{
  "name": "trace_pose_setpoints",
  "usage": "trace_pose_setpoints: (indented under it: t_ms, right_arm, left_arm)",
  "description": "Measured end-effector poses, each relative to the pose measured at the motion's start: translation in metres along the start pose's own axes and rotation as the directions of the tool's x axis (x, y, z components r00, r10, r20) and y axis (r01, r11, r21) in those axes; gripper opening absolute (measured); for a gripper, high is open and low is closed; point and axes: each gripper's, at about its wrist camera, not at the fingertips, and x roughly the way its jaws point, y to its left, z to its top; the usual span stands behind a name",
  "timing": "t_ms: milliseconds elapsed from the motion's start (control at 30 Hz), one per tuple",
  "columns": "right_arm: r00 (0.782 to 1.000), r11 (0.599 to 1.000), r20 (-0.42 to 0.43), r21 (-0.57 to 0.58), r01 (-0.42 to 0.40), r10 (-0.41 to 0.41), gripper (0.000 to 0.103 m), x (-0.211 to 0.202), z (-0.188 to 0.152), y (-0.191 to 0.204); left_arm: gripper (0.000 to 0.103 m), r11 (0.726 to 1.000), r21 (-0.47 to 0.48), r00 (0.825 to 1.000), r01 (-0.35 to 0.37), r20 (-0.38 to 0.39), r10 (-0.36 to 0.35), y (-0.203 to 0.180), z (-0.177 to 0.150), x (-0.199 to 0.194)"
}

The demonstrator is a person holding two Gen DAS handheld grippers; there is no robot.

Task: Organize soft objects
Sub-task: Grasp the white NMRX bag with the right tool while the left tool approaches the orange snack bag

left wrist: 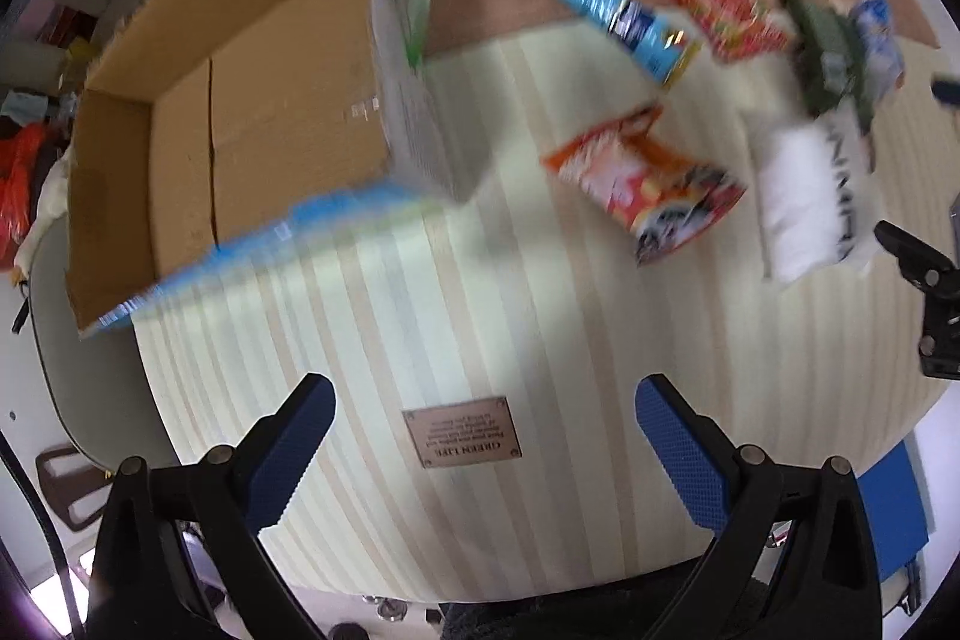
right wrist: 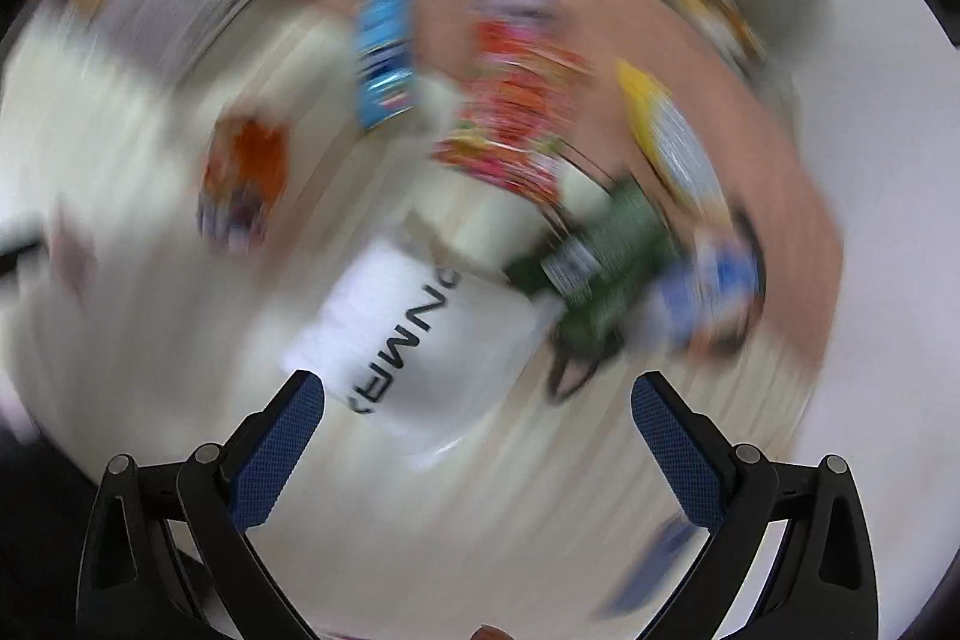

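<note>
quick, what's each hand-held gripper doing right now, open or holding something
Left hand-held gripper: open, holding nothing, above the striped table.
Right hand-held gripper: open, holding nothing; the white pouch lies just ahead.

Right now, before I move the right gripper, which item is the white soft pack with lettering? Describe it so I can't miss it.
Start from the pale striped wooden table; follow its right side past the open brown cardboard box. The white plastic-wrapped soft pack lies beside the orange snack bag, below a dark green bundle. It alone is plain white with dark block letters.
</note>
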Motion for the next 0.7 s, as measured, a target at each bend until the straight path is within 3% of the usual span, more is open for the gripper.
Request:
trace_pose_setpoints:
  t_ms: [67, 200, 267, 333, 400, 467, 533, 567, 600, 700]
  right_arm:
    - [1.000, 0.986, -0.024, -0.164, 0.014, -0.018, 0.103, 0.013, 0.006, 0.017]
    - [0.995, 0.902, -0.062, -0.431, 0.039, -0.073, 0.103, 0.042, 0.016, 0.051]
    - [0.994, 0.871, -0.074, -0.491, 0.036, -0.083, 0.103, 0.056, 0.019, 0.060]
    - [0.992, 0.874, -0.108, -0.485, 0.007, -0.068, 0.103, 0.071, 0.023, 0.060]
    - [0.987, 0.921, -0.161, -0.385, -0.059, -0.004, 0.102, 0.084, 0.027, 0.048]
    - [0.982, 0.973, -0.176, -0.206, -0.106, 0.070, 0.099, 0.091, 0.032, 0.024]
    - [0.967, 0.982, -0.173, 0.049, -0.182, 0.187, 0.094, 0.092, 0.028, -0.010]
    - [0.958, 0.965, -0.166, 0.159, -0.207, 0.233, 0.091, 0.094, 0.024, -0.024]
    - [0.943, 0.923, -0.157, 0.304, -0.236, 0.293, 0.090, 0.097, 0.015, -0.042]
    - [0.889, 0.748, -0.107, 0.590, -0.304, 0.446, 0.090, 0.109, -0.013, -0.077]
  left_arm:
    - [0.103, 1.000, -0.027, 0.999, 0.008, -0.037, -0.009, 0.000, -0.007, 0.013]
    - [0.103, 0.997, -0.081, 0.996, 0.015, -0.085, -0.022, 0.001, -0.007, 0.037]
    - [0.103, 0.993, -0.115, 0.994, 0.020, -0.101, -0.031, 0.007, -0.008, 0.043]
    - [0.103, 0.989, -0.146, 0.994, 0.026, -0.103, -0.041, 0.012, -0.009, 0.045]
    - [0.103, 0.987, -0.155, 0.994, 0.032, -0.102, -0.048, 0.013, -0.008, 0.046]
    - [0.103, 0.987, -0.152, 0.993, 0.045, -0.099, -0.060, 0.012, -0.003, 0.044]
    - [0.103, 0.985, -0.155, 0.991, 0.075, -0.093, -0.091, 0.007, 0.004, 0.043]
    - [0.103, 0.982, -0.163, 0.989, 0.096, -0.093, -0.112, 0.004, 0.008, 0.041]
    - [0.103, 0.975, -0.179, 0.985, 0.131, -0.092, -0.149, 0.001, 0.013, 0.042]
    - [0.098, 0.931, -0.259, 0.953, 0.259, -0.091, -0.290, -0.002, 0.032, 0.048]
